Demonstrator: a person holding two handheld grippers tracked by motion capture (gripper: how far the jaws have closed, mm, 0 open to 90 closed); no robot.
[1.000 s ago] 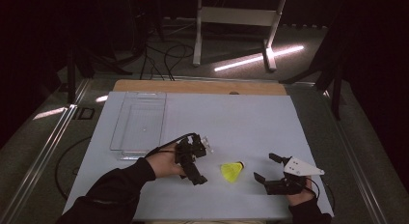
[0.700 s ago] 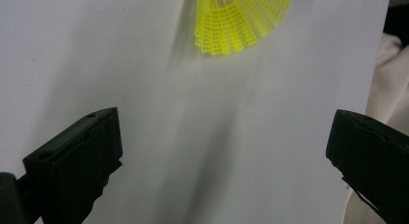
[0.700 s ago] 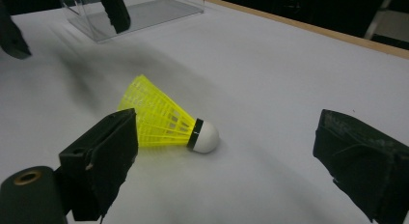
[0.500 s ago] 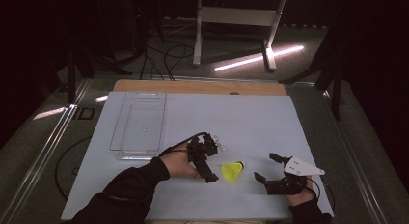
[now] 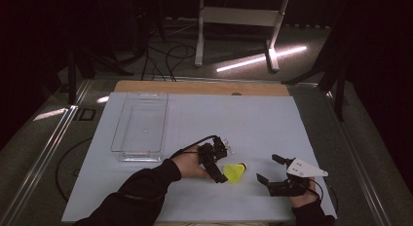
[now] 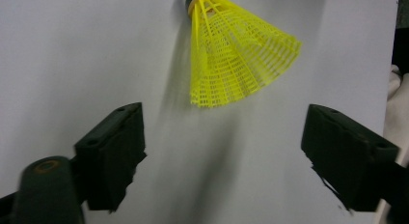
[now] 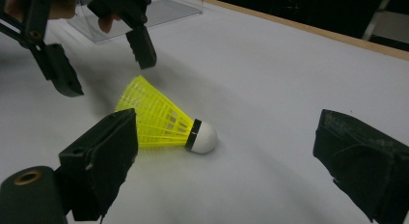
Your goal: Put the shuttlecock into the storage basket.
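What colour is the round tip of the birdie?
White, with a black band behind it, on the shuttlecock. It shows best in the right gripper view.

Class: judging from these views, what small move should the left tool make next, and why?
Probably ease the left tool forward until its open jaws straddle the yellow shuttlecock: its skirt lies just ahead of them on the table, not yet between the pads.

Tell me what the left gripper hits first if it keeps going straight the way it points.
Most likely the yellow shuttlecock: its open skirt end lies just ahead of the left gripper, between the lines of its open jaws, which have just been closing. The skirt rim would meet first.
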